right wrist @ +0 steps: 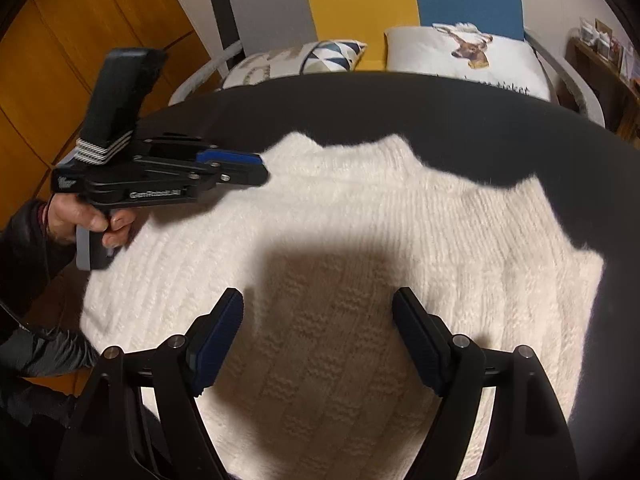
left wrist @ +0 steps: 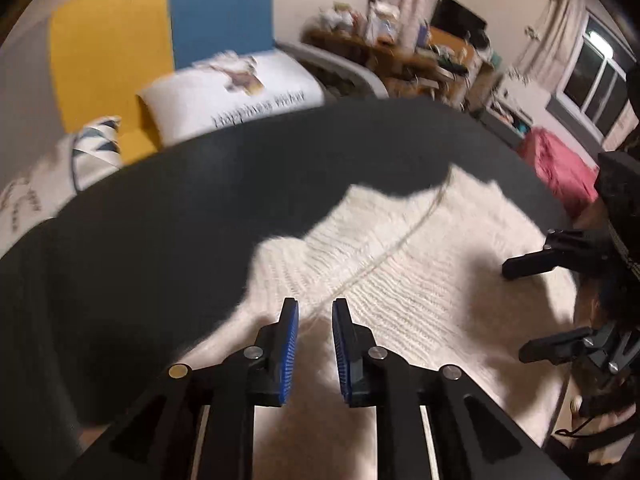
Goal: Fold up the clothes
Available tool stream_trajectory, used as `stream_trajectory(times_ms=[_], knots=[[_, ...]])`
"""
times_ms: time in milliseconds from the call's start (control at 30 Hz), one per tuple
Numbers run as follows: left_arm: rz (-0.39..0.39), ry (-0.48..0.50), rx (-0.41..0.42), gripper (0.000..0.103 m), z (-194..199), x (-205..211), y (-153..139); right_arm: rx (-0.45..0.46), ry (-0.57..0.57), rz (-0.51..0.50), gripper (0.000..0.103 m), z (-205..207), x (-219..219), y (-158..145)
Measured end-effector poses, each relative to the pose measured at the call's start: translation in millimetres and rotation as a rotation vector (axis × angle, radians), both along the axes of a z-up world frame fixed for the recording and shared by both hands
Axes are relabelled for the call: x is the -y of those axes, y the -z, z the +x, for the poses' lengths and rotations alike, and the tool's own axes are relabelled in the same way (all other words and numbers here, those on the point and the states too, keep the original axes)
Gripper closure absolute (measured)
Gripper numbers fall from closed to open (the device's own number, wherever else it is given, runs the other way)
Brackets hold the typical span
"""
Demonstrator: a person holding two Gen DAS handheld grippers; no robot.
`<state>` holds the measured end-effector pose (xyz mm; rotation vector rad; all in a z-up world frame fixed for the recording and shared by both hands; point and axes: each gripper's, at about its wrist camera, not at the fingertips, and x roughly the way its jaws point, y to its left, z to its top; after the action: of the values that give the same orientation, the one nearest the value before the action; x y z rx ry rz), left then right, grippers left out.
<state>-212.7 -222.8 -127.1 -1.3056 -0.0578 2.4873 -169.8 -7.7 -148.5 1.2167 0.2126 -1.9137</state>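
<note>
While my left tongs [left wrist: 315, 344] are hovering low over the near left part of the fluffy cream-white knitted sweater [right wrist: 360, 248], their blue-padded fingers [left wrist: 289, 344] are standing a narrow gap apart with nothing between them, so they are parted and empty. My right tongs [right wrist: 318, 340] are hanging above the middle of the knit with their fingers spread wide, also holding nothing.

Seen from the right wrist, the sweater is lying spread on the round black table [right wrist: 440, 120], its collar toward the far edge and what looks like a fold line or seam running lengthwise; the left view is blurred, so I cannot say whether a side is already turned in. That layout suits either a garment laid flat for folding or one partly folded.

To do this well, I am judging that each pair of tongs should be biting a full pinch of the thick yarn at an edge, not the surface fuzz, since loose knit stretches and slips. Lifting both grips level and laying the cloth over evenly should be keeping the edges square, clear of the sofa cushions [right wrist: 464, 60] beyond.
</note>
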Motion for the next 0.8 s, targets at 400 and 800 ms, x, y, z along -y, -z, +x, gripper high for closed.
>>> stream_trajectory(times_ms=[400, 800], knots=[[0.041, -0.173, 0.035, 0.079, 27, 29, 24, -0.025, 0.064, 0.171, 0.023, -34, 40, 19], [-0.003, -0.201, 0.010, 0.078, 41, 37, 29, 0.048, 0.172, 0.007, 0.023, -17, -60, -14]])
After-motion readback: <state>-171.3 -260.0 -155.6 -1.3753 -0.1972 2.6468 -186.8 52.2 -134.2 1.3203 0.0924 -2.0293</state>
